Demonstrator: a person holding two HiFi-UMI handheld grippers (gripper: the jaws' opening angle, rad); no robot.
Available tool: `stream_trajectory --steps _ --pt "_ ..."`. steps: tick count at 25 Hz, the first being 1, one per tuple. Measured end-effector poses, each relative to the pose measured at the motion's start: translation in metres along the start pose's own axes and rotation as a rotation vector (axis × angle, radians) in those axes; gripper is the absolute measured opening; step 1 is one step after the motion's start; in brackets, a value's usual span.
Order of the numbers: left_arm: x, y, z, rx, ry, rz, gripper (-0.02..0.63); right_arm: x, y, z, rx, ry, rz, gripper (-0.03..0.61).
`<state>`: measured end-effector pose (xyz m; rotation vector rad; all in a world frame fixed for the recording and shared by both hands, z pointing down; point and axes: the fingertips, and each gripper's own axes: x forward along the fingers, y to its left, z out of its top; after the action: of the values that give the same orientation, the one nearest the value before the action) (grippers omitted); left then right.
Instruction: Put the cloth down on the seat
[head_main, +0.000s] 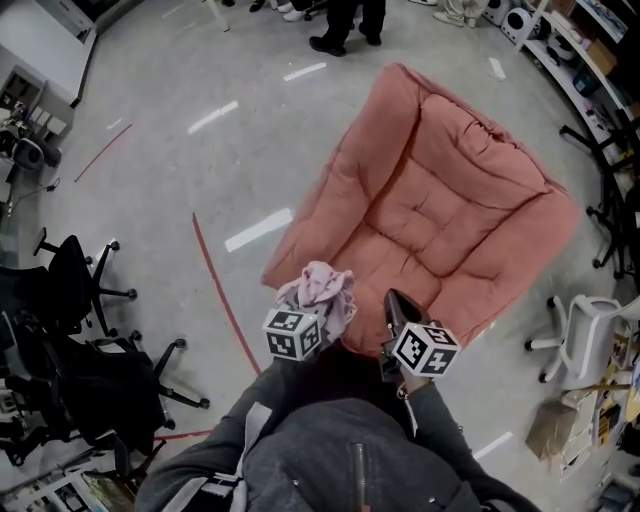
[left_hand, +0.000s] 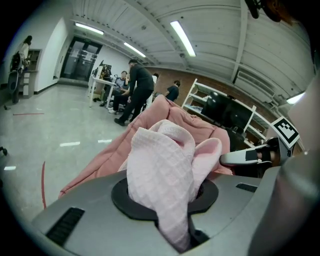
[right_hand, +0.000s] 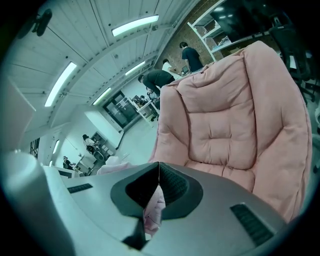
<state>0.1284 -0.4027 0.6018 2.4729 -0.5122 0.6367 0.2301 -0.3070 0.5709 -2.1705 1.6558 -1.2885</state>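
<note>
While we are holding the bunched pink cloth (head_main: 322, 284) clamped in the left gripper (head_main: 314, 303) just short of the armchair's seat (head_main: 402, 236), with the right gripper (head_main: 392, 303) pinched together, empty, we are risking a drop off the seat's front edge; releasing this early would be causing it.

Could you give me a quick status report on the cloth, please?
Left gripper jaws shut on pale pink waffle-weave cloth. Right gripper jaws shut, tips together. Cloth not yet on seat of pink padded chair. Nothing in the way.
</note>
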Motion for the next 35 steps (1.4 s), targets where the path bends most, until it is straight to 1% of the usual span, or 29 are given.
stream_trajectory --steps 3,9,12,15,20,24,27,31,35 --pt "0.014 0.002 -0.001 0.017 0.027 -0.013 0.106 0.007 -0.006 0.003 0.009 -0.006 -0.016 0.009" --pt "0.044 0.009 -0.004 0.042 0.098 -0.045 0.106 0.019 -0.025 -0.005 0.089 -0.007 -0.078 0.009" --pt "0.059 0.016 -0.007 0.041 0.14 -0.062 0.106 0.026 -0.025 -0.01 0.109 0.003 -0.089 0.009" --pt "0.079 0.024 -0.01 0.046 0.202 -0.083 0.107 0.033 -0.023 -0.005 0.114 0.0 -0.104 0.009" --pt "0.117 0.028 -0.02 0.08 0.289 -0.13 0.109 0.037 -0.037 0.001 0.161 -0.045 -0.189 0.009" --pt "0.146 0.036 -0.024 0.124 0.347 -0.149 0.11 0.046 -0.046 0.001 0.212 -0.078 -0.255 0.009" --pt "0.169 0.042 -0.031 0.159 0.401 -0.161 0.114 0.05 -0.046 -0.001 0.233 -0.093 -0.279 0.009" --pt "0.2 0.048 -0.048 0.189 0.474 -0.163 0.117 0.055 -0.051 -0.015 0.256 -0.088 -0.311 0.009" --pt "0.233 0.046 -0.073 0.284 0.529 -0.166 0.117 0.06 -0.068 -0.028 0.288 -0.083 -0.34 0.009"
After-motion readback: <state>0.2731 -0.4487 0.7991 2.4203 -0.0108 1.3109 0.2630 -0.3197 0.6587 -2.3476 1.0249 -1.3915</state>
